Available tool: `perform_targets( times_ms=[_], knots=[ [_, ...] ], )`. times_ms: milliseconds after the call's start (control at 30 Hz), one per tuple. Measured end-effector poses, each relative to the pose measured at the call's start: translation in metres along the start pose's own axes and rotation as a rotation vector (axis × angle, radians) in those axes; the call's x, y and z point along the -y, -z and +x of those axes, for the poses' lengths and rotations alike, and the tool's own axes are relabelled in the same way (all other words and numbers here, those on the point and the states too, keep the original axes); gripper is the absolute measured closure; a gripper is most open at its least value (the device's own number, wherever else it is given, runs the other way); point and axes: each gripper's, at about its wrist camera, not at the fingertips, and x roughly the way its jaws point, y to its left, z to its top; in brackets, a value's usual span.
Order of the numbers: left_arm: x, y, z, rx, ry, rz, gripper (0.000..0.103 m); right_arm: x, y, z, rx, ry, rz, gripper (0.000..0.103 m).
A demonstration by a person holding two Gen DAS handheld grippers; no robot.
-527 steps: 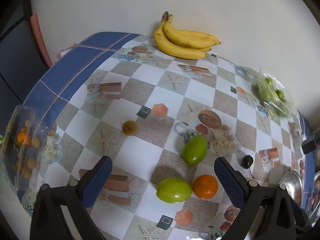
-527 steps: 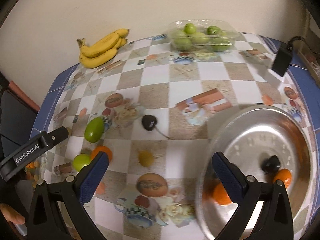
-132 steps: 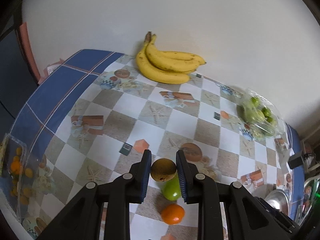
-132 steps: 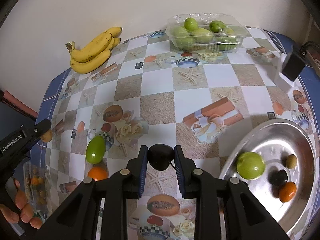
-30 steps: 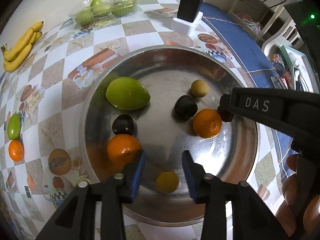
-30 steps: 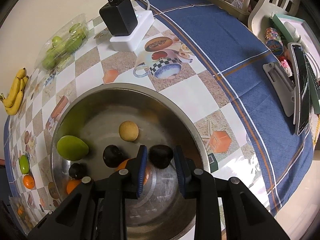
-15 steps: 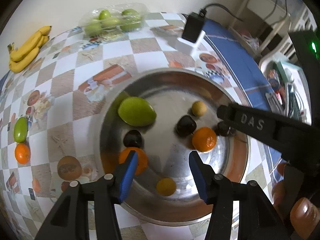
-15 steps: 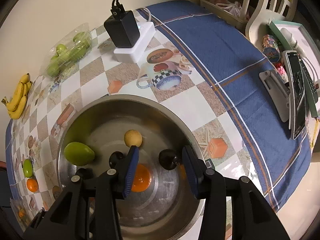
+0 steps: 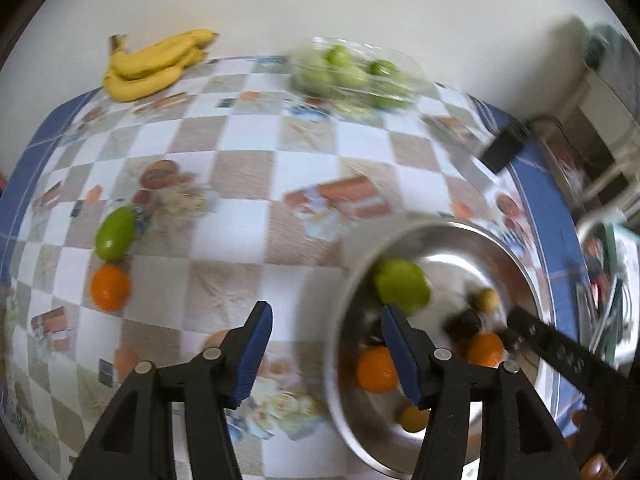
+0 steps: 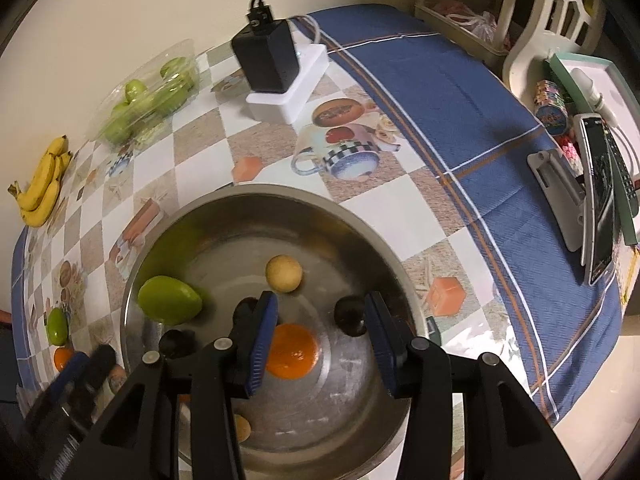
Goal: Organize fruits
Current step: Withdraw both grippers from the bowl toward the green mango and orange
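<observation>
Both tools, left (image 9: 326, 344) and right (image 10: 320, 330), hang spread and empty. Green mango (image 9: 115, 233) and orange (image 9: 110, 287) lie well left of the steel bowl (image 9: 520, 264); round fruit may roll when pinched.

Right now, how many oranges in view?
3: two in the metal bowl, one at its near-left, one to the right; one on the table. Others may be hidden.

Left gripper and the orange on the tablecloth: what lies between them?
Nothing but bare patterned tablecloth, as the left wrist view shows. The open left gripper hovers apart from the orange, beside the green mango.
</observation>
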Motion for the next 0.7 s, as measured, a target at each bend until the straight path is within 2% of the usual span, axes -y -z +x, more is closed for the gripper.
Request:
perform_targets(
  times_ms=[200,333,433,533,567,600,700],
  knots=[
    [-0.03,-0.008,0.0,0.011,-0.025,-0.091,0.036,-0.012,0.003,0.0,-0.012,-0.037,-0.027,0.057],
    [-0.037,-0.01,0.002,0.01,-0.041,-0.111,0.032,-0.018,0.005,0.001,-0.012,-0.033,-0.045,0.043],
    [-0.039,-0.009,0.005,0.003,-0.055,-0.116,0.018,-0.021,0.006,0.002,-0.01,-0.031,-0.054,0.036],
    [-0.041,-0.008,0.007,-0.001,-0.061,-0.119,0.015,-0.023,0.006,0.003,-0.005,-0.025,-0.063,0.032],
    [-0.042,-0.008,0.009,-0.002,-0.066,-0.122,0.012,-0.023,0.007,0.003,-0.003,-0.024,-0.065,0.028],
    [-0.043,-0.008,0.009,-0.003,-0.074,-0.125,0.01,-0.024,0.007,0.003,0.002,-0.025,-0.065,0.019],
    [-0.046,-0.008,0.009,0.01,-0.099,-0.126,0.001,-0.025,0.006,0.001,0.016,-0.034,-0.067,0.017]
  ],
)
